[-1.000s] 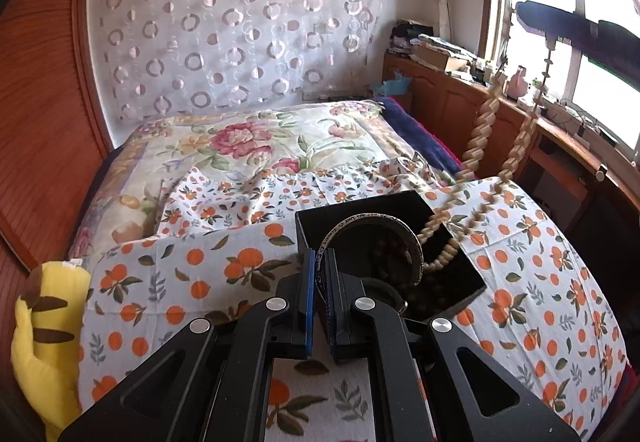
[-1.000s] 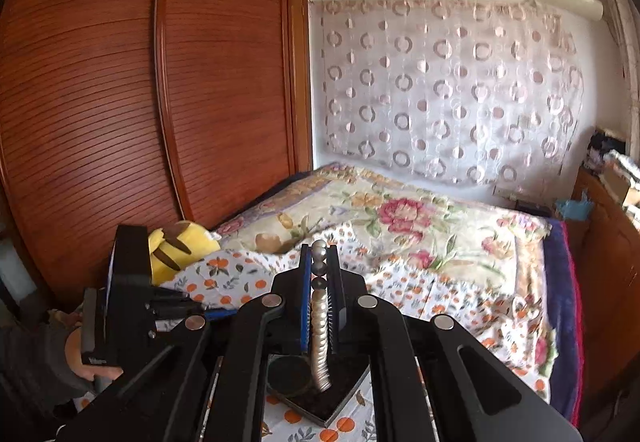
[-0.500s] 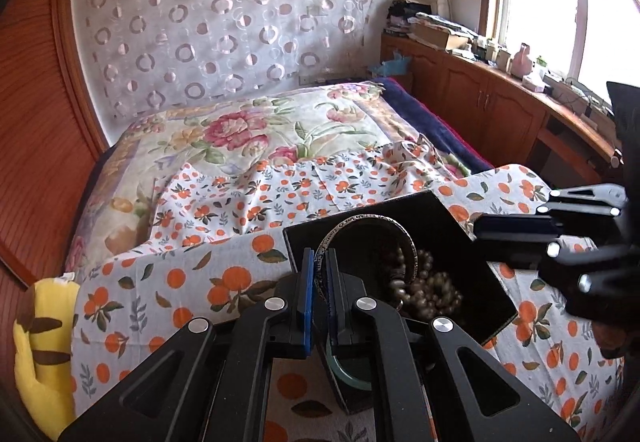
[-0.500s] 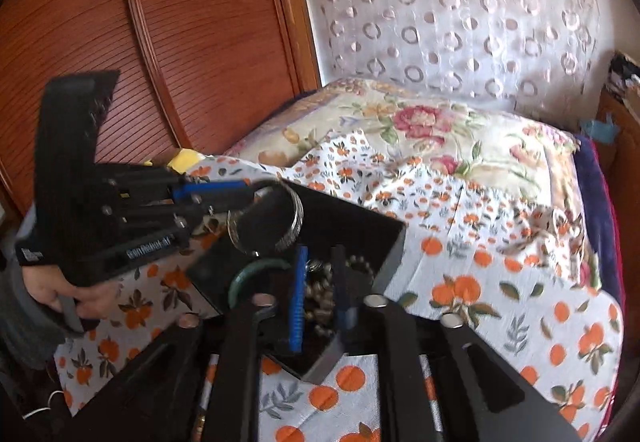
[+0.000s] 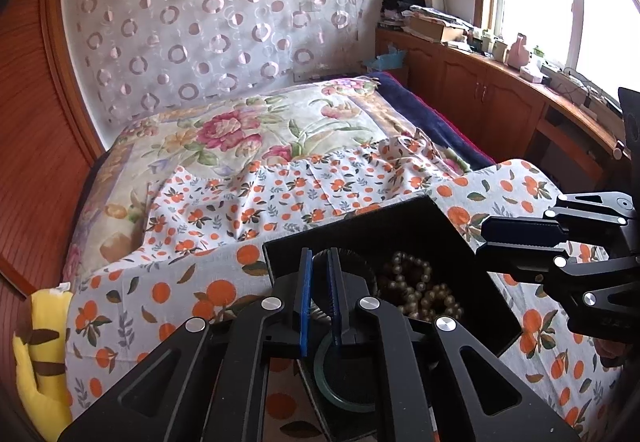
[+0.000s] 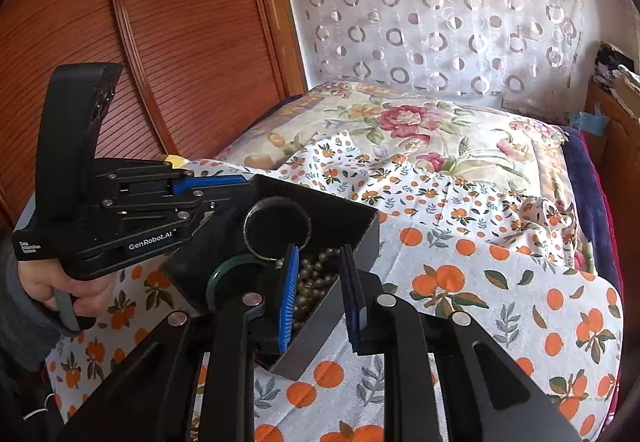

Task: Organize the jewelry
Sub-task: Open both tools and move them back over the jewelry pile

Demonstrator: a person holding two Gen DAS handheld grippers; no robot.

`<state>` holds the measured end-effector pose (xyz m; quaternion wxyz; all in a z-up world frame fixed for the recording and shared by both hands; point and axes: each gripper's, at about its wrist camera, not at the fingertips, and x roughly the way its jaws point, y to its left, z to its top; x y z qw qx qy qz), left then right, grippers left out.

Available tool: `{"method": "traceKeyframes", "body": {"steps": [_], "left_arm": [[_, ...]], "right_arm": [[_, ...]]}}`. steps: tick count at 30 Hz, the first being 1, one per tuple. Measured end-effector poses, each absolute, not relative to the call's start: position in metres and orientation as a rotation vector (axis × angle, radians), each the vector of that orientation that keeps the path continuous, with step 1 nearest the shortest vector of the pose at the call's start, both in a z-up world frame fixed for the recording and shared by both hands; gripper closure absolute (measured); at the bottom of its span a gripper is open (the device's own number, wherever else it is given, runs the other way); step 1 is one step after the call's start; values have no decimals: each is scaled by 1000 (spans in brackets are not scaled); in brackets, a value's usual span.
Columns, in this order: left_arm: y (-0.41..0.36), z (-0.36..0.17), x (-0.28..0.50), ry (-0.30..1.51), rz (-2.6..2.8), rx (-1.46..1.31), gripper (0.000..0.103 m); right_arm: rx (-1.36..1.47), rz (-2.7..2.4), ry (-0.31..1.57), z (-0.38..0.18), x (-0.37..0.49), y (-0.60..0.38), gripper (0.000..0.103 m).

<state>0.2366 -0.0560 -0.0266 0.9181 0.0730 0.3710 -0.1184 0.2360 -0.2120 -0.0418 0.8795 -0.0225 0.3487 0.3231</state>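
A black jewelry box (image 5: pixel 404 214) (image 6: pixel 348 214) sits on the orange-print cloth on the bed. Inside lie a heap of pearl-like beads (image 5: pixel 420 290) (image 6: pixel 316 274), a green bangle (image 5: pixel 344 374) (image 6: pixel 224 274) and a silver bangle (image 6: pixel 278 228). My left gripper (image 5: pixel 318 266) is over the box's left part, its fingers slightly apart, with the silver bangle (image 5: pixel 360 262) just beyond the tips; whether it still grips it is unclear. My right gripper (image 6: pixel 320 262) is open and empty, over the beads at the box's near edge.
A yellow plush toy (image 5: pixel 44 354) lies at the bed's left edge. A wooden wardrobe (image 6: pixel 140 42) stands on the left. A wooden cabinet (image 5: pixel 500 94) with clutter runs under the window on the right. A floral quilt (image 5: pixel 260 126) covers the far bed.
My right gripper lowered the bead necklace into the box and opened, leaving the beads heaped there. My left gripper lowered the silver bangle into the box and its fingers parted slightly.
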Motion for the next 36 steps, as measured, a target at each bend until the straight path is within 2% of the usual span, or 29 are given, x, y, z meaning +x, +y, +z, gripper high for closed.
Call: {"method": "traceKeyframes", "body": {"steps": [8, 16, 28, 36], "left_arm": [[-52, -16, 224, 739, -250, 135, 96], [-35, -19, 165, 752, -282, 127, 96], [-7, -51, 78, 838, -328, 105, 96], [-13, -63, 45, 862, -381, 90, 90]], "right_arm": [[-74, 656, 710, -32, 230, -209, 80], [-126, 653, 688, -17, 197, -201, 80], [-120, 600, 783, -58, 130, -201, 80], [-91, 582, 805, -71, 91, -206, 80]]}}
